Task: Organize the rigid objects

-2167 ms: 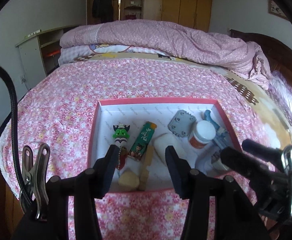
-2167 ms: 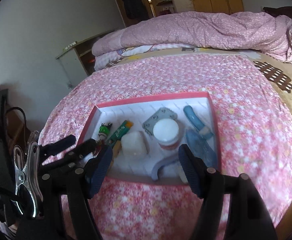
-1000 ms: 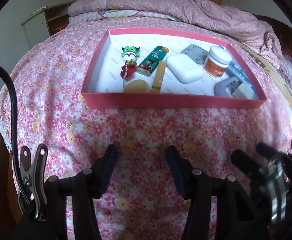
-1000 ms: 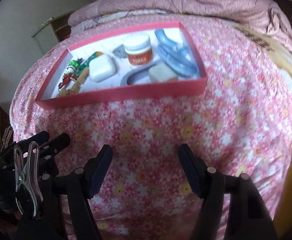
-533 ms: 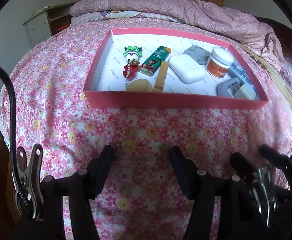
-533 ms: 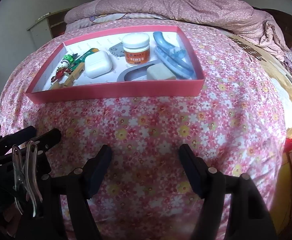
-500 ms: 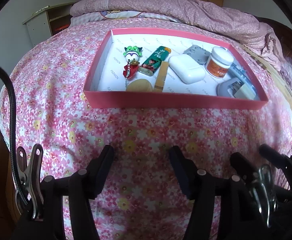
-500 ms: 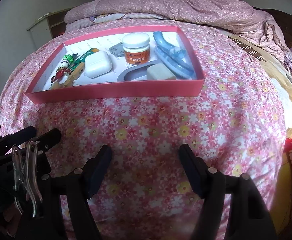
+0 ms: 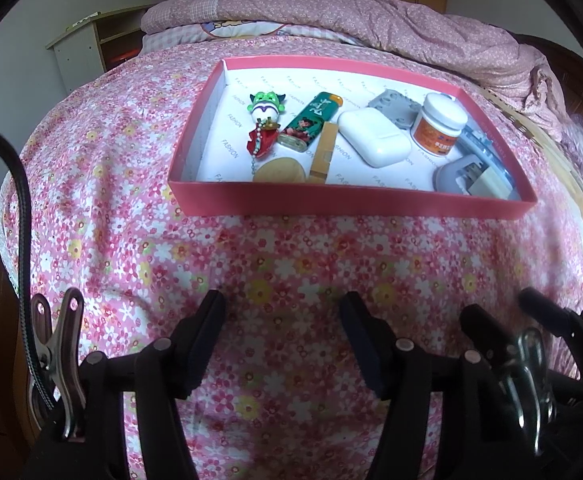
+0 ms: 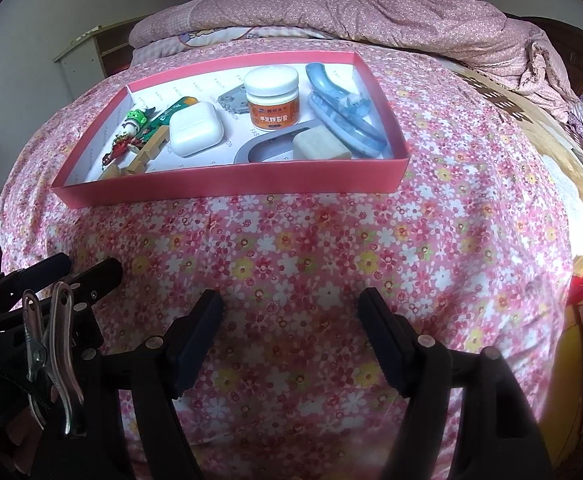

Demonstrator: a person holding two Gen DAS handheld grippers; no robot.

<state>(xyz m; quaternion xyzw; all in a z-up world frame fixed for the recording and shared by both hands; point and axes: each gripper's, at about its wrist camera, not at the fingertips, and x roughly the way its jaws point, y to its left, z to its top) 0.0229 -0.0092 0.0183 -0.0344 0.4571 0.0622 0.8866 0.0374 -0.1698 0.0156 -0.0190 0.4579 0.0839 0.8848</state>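
We hold the left gripper (image 9: 282,316) with fingers apart and just widened, nothing between them; the right gripper (image 10: 290,312) likewise stands apart and empty. Both hover over the flowered bedspread (image 9: 291,256). Beyond lies the pink tray (image 9: 347,200) holding a white case (image 9: 373,138), jar (image 9: 439,124) and figurine (image 9: 265,120).

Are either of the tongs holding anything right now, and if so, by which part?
Nothing is held. The left tongs and right tongs both stand open over the flowered bedspread, short of the pink box.
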